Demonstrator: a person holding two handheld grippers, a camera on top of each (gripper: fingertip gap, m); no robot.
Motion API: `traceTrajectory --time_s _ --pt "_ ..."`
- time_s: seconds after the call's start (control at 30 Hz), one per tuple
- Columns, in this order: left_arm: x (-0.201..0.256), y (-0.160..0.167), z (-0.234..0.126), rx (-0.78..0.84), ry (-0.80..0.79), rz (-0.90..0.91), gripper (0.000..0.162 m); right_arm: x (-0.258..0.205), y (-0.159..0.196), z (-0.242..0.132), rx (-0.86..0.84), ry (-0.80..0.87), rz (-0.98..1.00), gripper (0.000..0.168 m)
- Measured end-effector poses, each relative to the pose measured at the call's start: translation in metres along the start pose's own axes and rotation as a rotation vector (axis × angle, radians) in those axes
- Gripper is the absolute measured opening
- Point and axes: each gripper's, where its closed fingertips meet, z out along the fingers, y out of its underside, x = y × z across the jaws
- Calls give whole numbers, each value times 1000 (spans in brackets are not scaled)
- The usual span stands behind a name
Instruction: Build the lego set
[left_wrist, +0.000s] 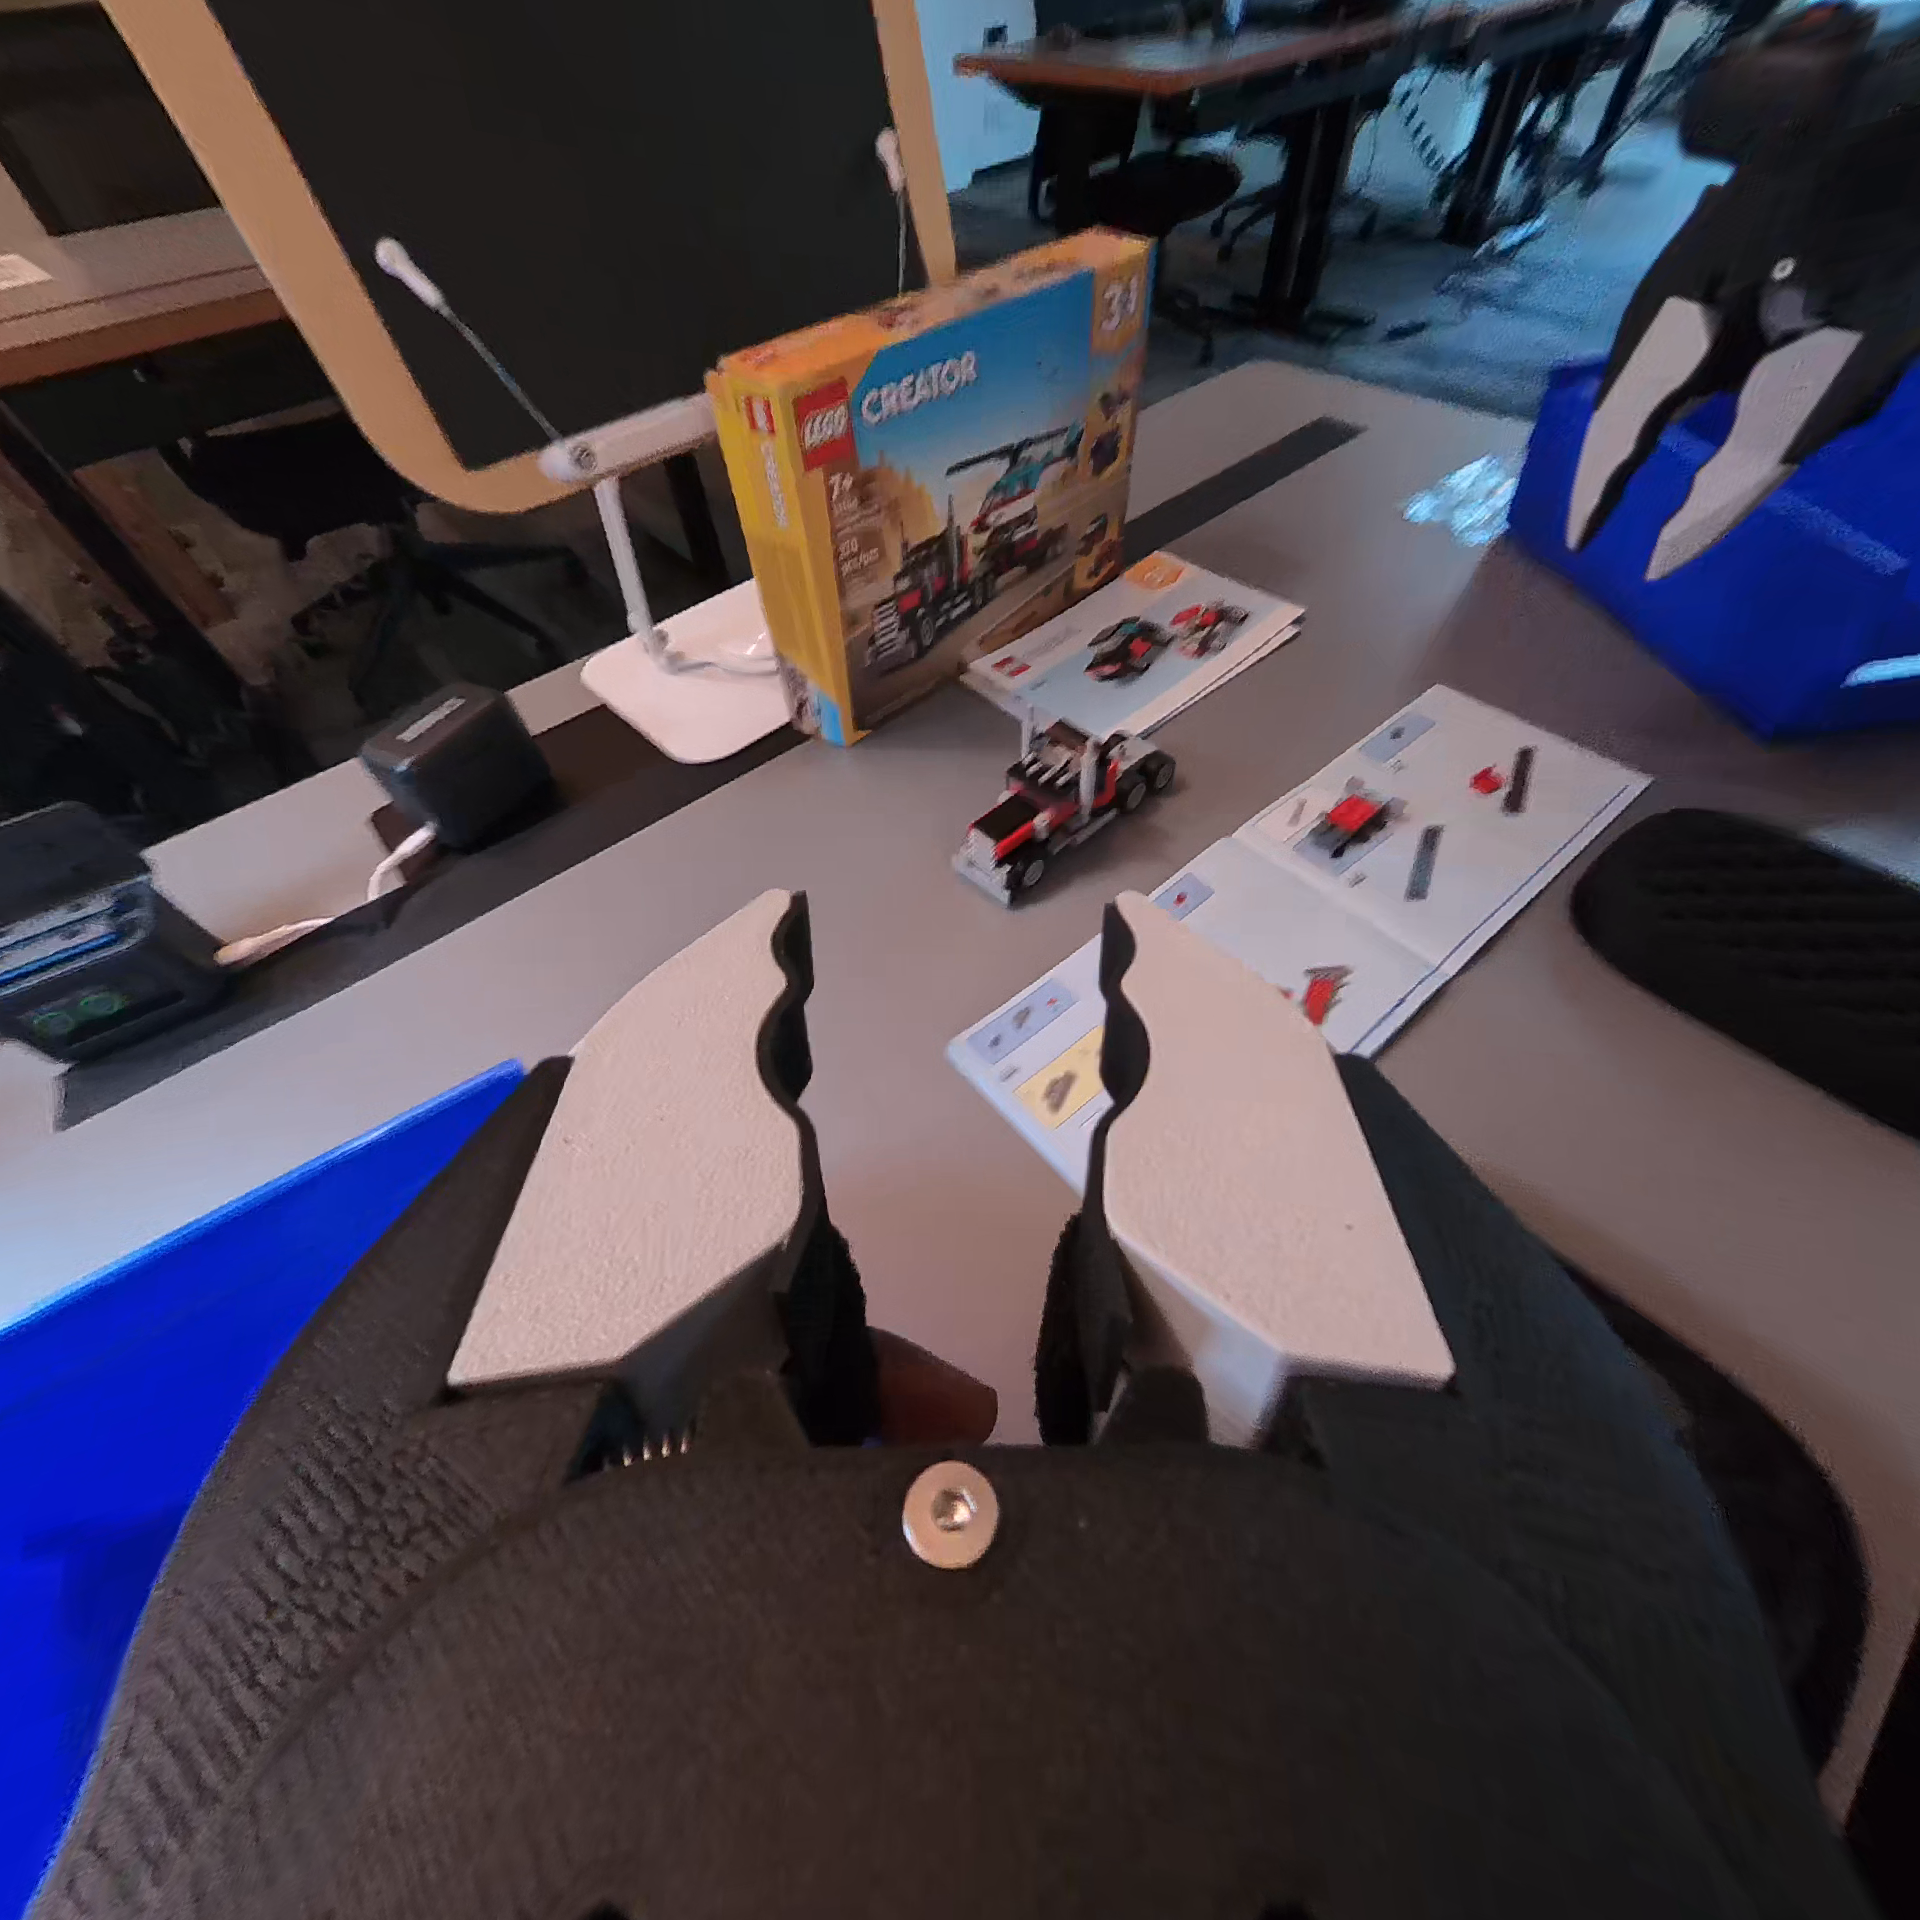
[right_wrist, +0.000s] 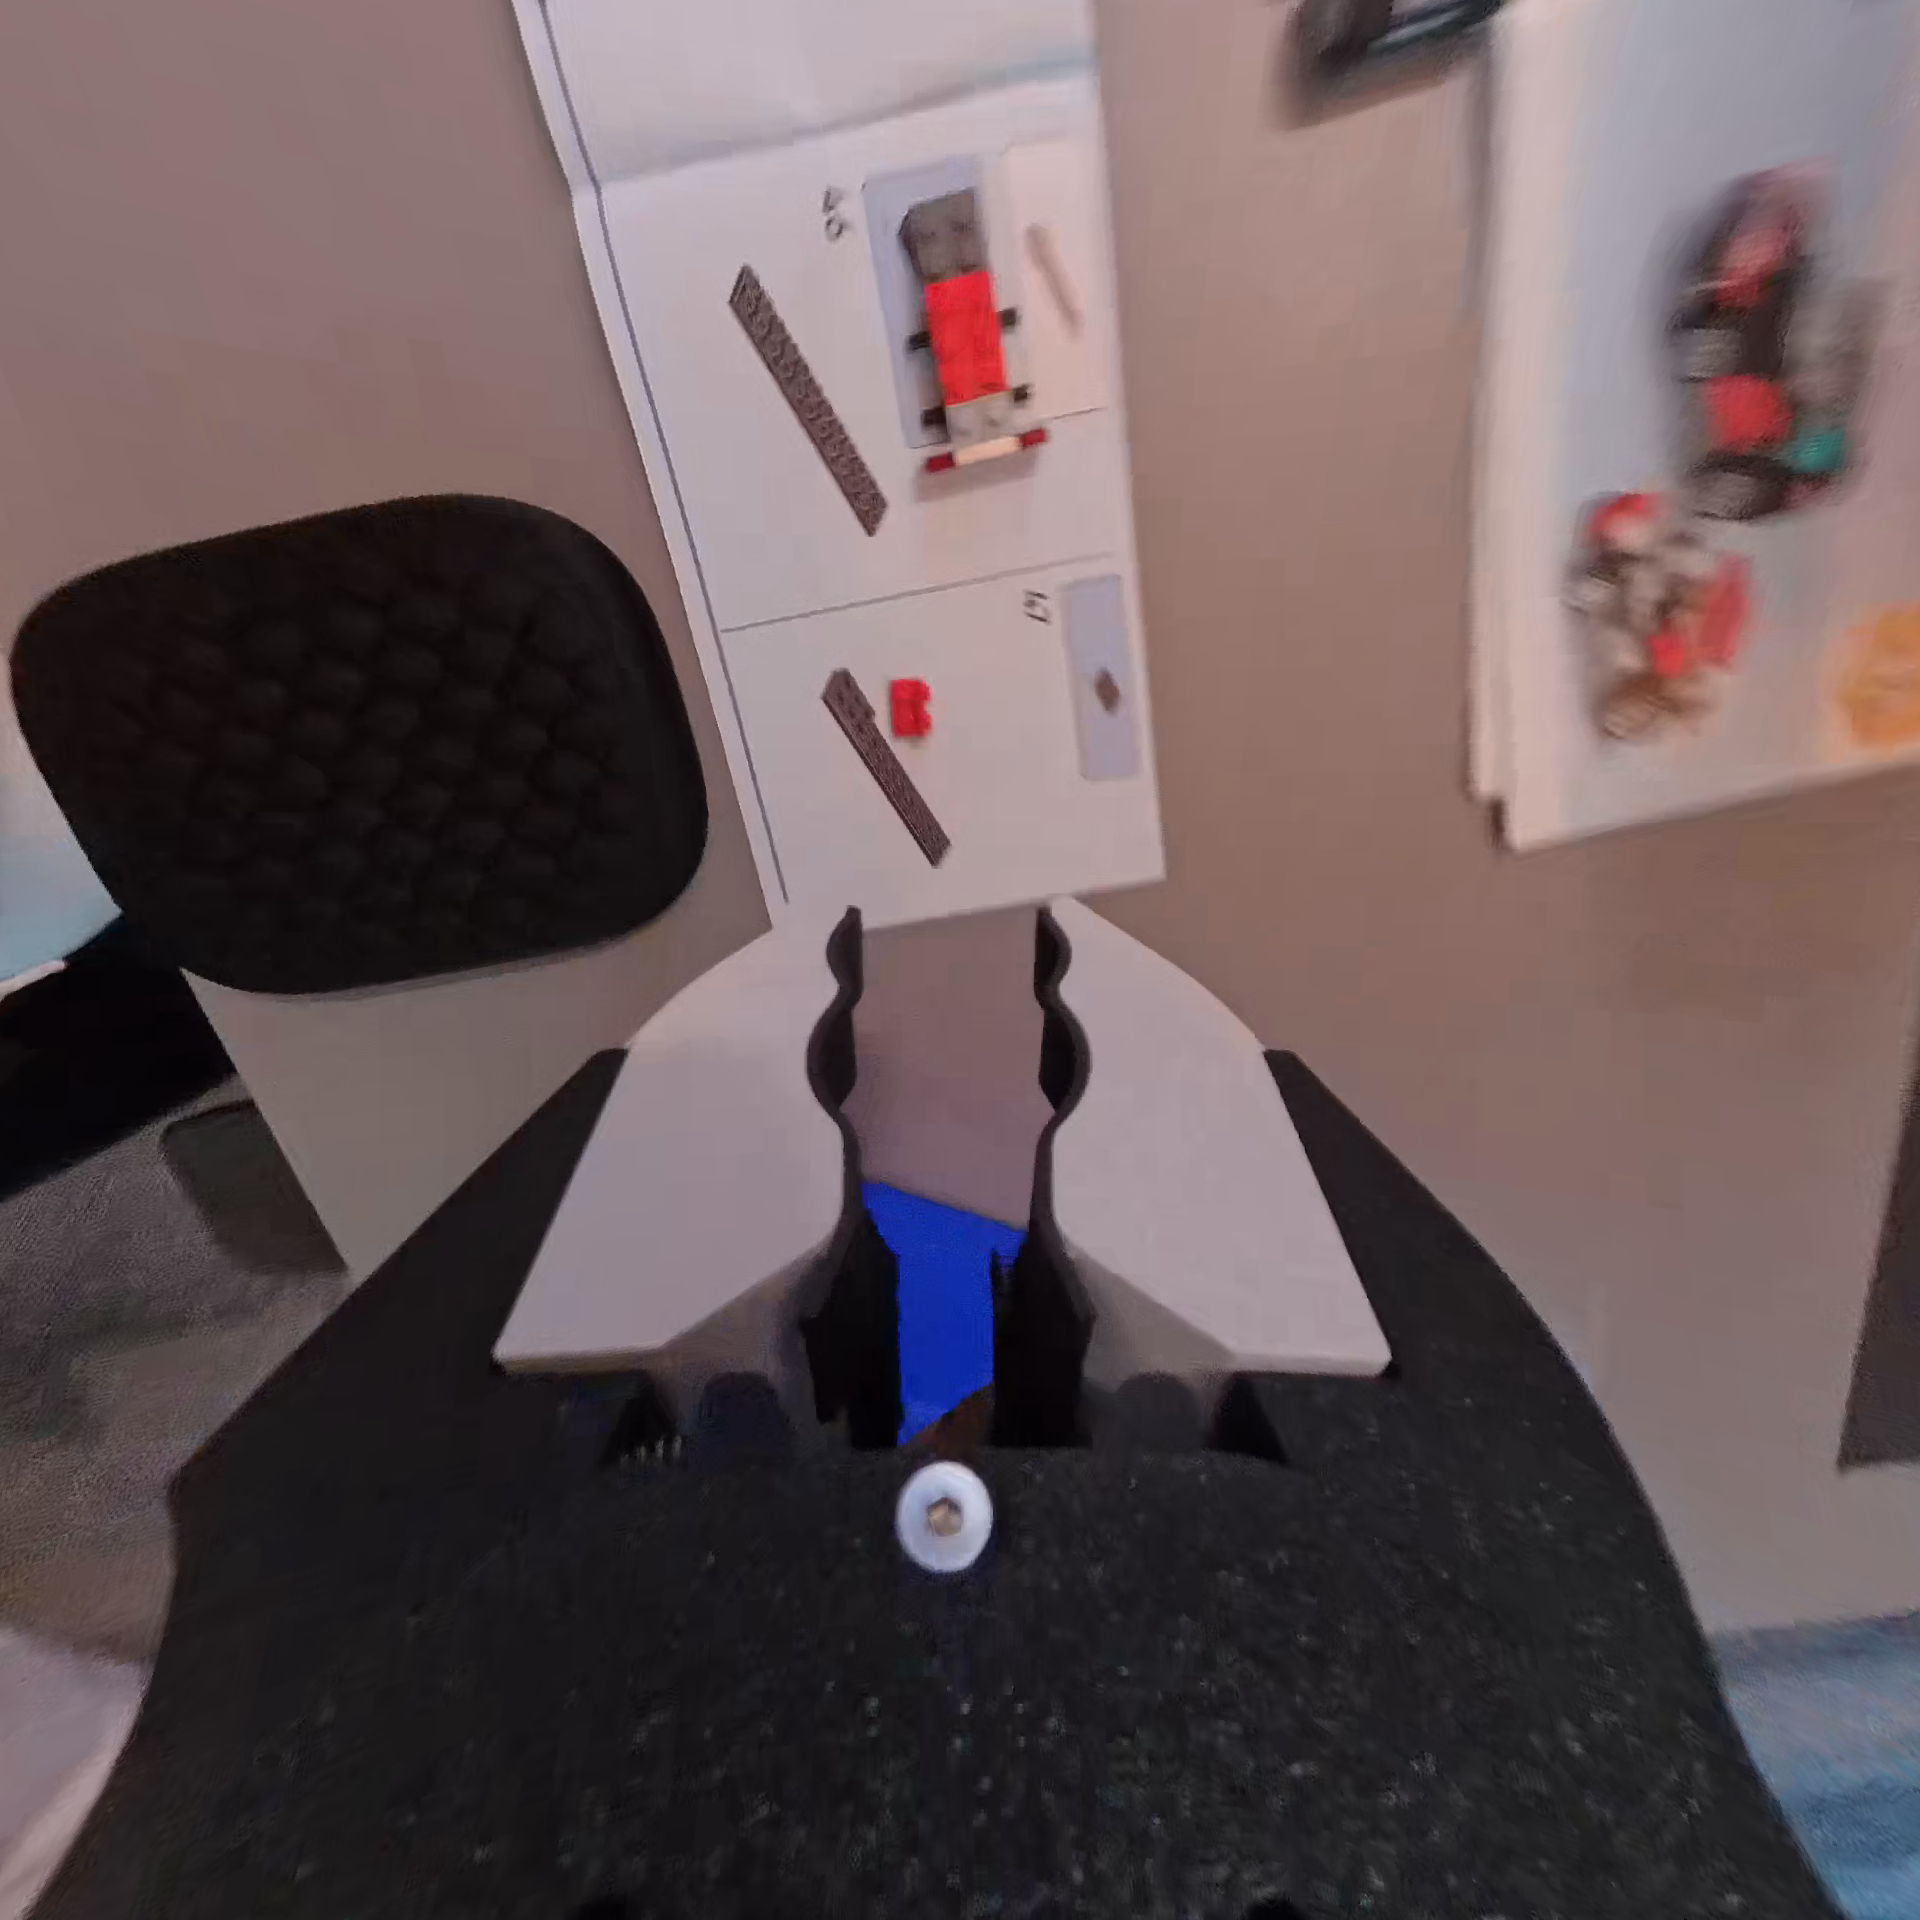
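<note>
Both claws, left and right, hung released and empty above the table, truck beside the booklet.

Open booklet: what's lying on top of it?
On the open booklet: two long dark plates, a small red brick and a red-and-grey assembly. The right fingers cover its near edge.

A grey table is carrying a toy truck, with a box standing behind it, open instructions lying beside it.
</note>
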Motion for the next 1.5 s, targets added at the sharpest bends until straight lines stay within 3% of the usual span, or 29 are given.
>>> traceTrajectory --time_s 0.1,0.2,0.33,0.43,0.57,0.77,1.13,1.3,1.5 --pt "7 -14 -2 83 88 -94 54 -3 48 -47 126 72 59 38" --pt "1 -25 -1 119 92 -170 54 -10 115 -63 139 102 106 39" --pt "-1 -37 4 124 70 -189 54 -31 167 -40 243 -9 94 30" --pt "4 -43 14 116 59 -180 54 -47 189 -2 197 -113 14 30" --pt "16 -45 30 72 70 -175 54 -59 183 28 213 -160 -127 30" --pt "27 -48 45 36 62 -131 54 -69 167 44 308 -162 -286 18" --pt "38 -38 63 0 92 -84 54 -63 177 61 195 -143 -266 17" --pt "31 -32 69 -5 94 -64 54 -46 177 33 219 -89 -166 17" --pt "39 -26 94 15 167 -42 54 2 148 -42 366 145 -7 17"
